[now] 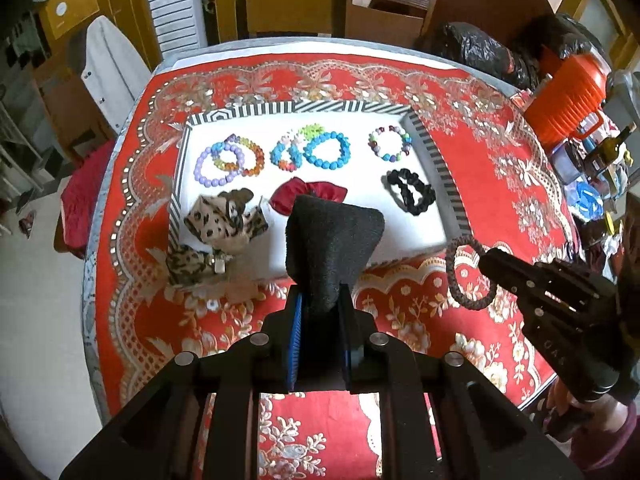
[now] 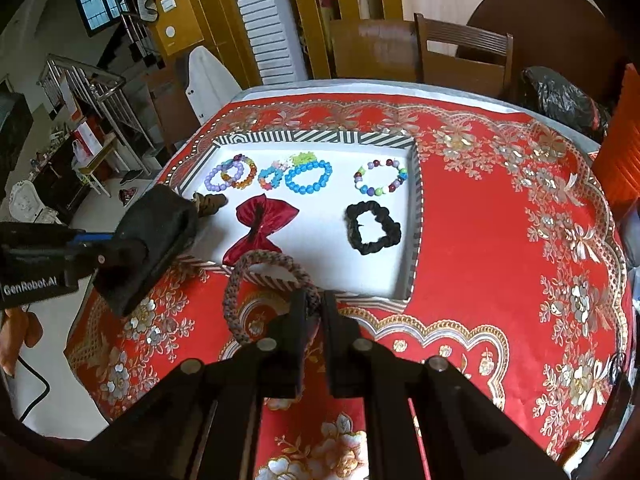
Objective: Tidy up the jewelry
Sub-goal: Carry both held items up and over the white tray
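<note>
A white tray with a striped rim [image 1: 256,110] [image 2: 320,136] lies on the red patterned tablecloth. It holds bead bracelets [image 1: 326,151] [image 2: 308,178], a red bow [image 1: 280,200] [image 2: 260,228], a black scrunchie [image 1: 412,192] [image 2: 372,228] and leopard-print bows [image 1: 224,220]. My left gripper [image 1: 320,304] [image 2: 108,256] is shut on a black fabric piece [image 1: 332,240] [image 2: 156,232], held above the tray's near left edge. My right gripper [image 2: 314,300] [image 1: 486,258] is shut on a brown braided hair tie [image 2: 240,280] [image 1: 456,276], just above the cloth at the tray's near edge.
An orange ribbed container [image 1: 568,96], a dark bottle [image 1: 608,144] and small clutter crowd the table's right side. Black plastic bags [image 1: 472,48] [image 2: 568,100] sit at the far right corner. Wooden chairs [image 1: 384,4] [image 2: 464,52] stand behind the table. Another leopard bow [image 1: 192,264] hangs over the tray's left corner.
</note>
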Tool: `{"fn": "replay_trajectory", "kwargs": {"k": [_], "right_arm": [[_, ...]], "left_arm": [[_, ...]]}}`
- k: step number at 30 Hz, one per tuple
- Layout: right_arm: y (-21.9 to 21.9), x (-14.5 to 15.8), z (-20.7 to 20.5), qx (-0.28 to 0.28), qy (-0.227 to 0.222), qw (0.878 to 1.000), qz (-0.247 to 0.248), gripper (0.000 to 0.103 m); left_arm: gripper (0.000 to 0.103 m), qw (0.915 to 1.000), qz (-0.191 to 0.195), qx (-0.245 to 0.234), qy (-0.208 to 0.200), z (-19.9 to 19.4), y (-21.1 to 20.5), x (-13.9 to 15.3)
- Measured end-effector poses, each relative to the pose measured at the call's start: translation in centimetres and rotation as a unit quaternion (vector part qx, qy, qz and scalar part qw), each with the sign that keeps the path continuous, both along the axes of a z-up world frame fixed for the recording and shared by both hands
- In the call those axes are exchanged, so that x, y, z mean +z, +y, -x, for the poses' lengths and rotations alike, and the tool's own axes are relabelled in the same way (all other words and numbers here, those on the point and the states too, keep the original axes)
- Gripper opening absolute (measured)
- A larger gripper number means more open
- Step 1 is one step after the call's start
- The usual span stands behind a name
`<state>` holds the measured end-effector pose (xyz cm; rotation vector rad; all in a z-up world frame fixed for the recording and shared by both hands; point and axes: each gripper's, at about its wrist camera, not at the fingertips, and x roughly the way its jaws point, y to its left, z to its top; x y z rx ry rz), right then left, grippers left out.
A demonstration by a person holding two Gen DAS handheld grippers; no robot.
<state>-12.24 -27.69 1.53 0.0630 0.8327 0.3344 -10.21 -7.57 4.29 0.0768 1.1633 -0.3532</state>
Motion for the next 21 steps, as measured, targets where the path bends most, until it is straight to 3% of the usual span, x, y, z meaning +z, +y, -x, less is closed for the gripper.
{"fn": "replay_trajectory", "kwargs": {"k": [21], "right_arm": [[2.0, -1.6, -6.4, -0.007, 0.038, 0.999, 0.001, 0.007]], "left_arm": [[0.0, 0.9999, -0.008, 0.012, -0.002, -6.8, 0.4, 0.8]]}}
